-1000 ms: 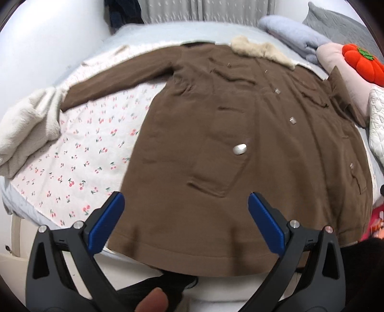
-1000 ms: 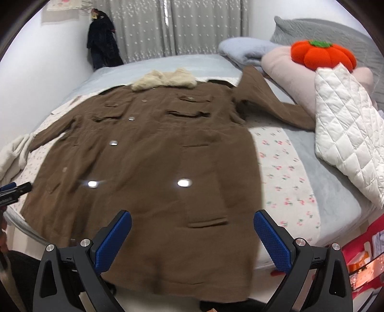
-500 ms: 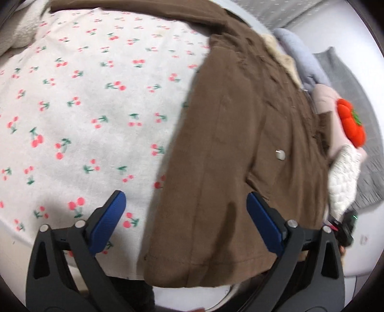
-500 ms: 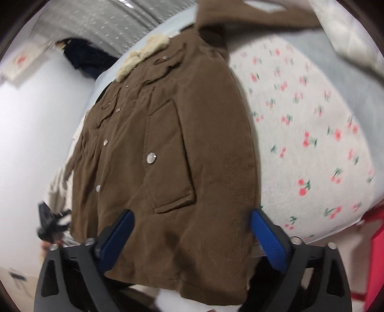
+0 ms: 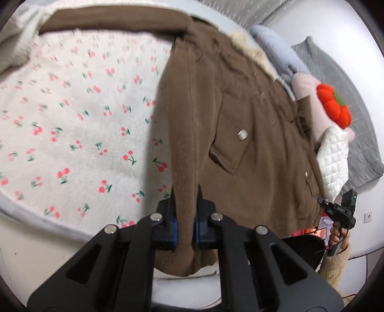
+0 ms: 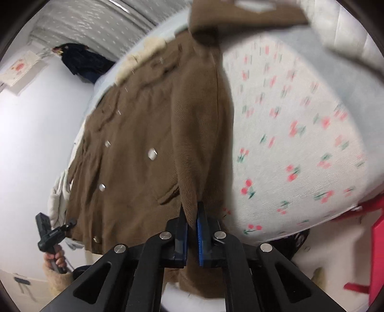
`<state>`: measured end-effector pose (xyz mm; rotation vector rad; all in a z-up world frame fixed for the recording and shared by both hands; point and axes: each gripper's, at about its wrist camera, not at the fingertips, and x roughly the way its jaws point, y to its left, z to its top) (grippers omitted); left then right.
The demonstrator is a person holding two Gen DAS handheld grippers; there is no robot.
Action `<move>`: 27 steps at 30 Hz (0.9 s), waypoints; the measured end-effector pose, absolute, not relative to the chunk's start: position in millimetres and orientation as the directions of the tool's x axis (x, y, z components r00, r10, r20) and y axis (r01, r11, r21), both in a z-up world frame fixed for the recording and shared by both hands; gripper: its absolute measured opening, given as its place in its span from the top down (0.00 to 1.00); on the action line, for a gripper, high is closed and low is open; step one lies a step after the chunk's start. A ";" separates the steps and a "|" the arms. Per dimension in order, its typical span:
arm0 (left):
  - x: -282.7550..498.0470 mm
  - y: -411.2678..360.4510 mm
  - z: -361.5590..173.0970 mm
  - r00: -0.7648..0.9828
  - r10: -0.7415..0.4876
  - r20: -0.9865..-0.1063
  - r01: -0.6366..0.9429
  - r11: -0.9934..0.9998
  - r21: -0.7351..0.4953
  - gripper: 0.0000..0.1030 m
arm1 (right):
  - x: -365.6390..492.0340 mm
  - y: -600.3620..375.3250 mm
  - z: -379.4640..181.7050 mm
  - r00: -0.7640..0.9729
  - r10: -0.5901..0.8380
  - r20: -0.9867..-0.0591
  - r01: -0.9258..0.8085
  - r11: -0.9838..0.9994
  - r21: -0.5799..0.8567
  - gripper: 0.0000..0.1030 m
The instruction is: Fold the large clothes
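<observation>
You have both lower corners of the brown coat (image 5: 252, 168) in hand, and that is about as far as the job has got. Your left gripper (image 5: 185, 211) has its jaws pressed together on the coat's hem edge on the side next to the cherry-print sheet (image 5: 72, 120), with a fold of cloth bulging out below the pads. Your right gripper (image 6: 191, 220) is pinching the opposite hem corner the same way, cloth caught tight between its blue pads. The coat itself lies spread front-up on the bed, buttons showing, its pale fur collar (image 6: 139, 60) at the far end and one sleeve (image 5: 112, 21) stretched out flat along the top of the sheet. No fold has been made yet as far as you can see: the body is at full length and the sleeves are not tucked in. What is left is, by my reading, everything after the grab: bringing the hem up toward the collar, dealing with the sleeves, and squaring the bundle. No brand, label or readable writing shows anywhere.
</observation>
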<state>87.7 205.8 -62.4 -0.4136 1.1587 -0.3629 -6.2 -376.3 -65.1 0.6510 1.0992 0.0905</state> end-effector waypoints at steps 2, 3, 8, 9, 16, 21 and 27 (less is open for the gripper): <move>81.9 210.5 -51.3 0.374 -0.506 -0.777 0.064 0.850 -0.523 0.90 | -17.0 -386.0 -39.3 0.529 0.340 -0.778 0.235 0.822 0.519 0.96; 79.9 208.7 -48.5 0.372 -0.516 -0.772 0.069 0.845 -0.531 0.90 | -21.3 -392.6 -26.8 0.552 0.322 -0.769 0.234 0.825 0.514 0.97; 69.7 189.6 -73.6 0.282 -0.459 -0.842 0.103 0.888 -0.449 0.89 | -29.6 -421.5 -8.9 0.544 0.199 -0.815 0.299 0.861 0.410 1.00; 73.5 185.4 -84.0 0.262 -0.410 -0.874 0.102 0.912 -0.398 0.89 | -29.4 -425.9 -14.7 0.523 0.159 -0.838 0.330 0.868 0.371 0.99; 83.2 198.7 -73.9 0.317 -0.235 -0.919 0.072 0.972 -0.224 0.31 | -26.0 -414.7 -39.5 0.438 0.139 -0.888 0.334 0.892 0.304 0.77; 114.9 241.4 -42.3 0.423 -0.149 -0.894 -0.020 0.985 -0.173 0.19 | 3.7 -390.3 -19.1 0.462 0.116 -0.879 0.263 0.929 0.260 0.33; 209.1 304.1 -38.6 0.538 -0.049 -0.842 -0.230 0.952 -0.202 0.15 | 67.9 -356.7 -8.3 0.456 0.136 -0.879 0.219 0.941 0.259 0.26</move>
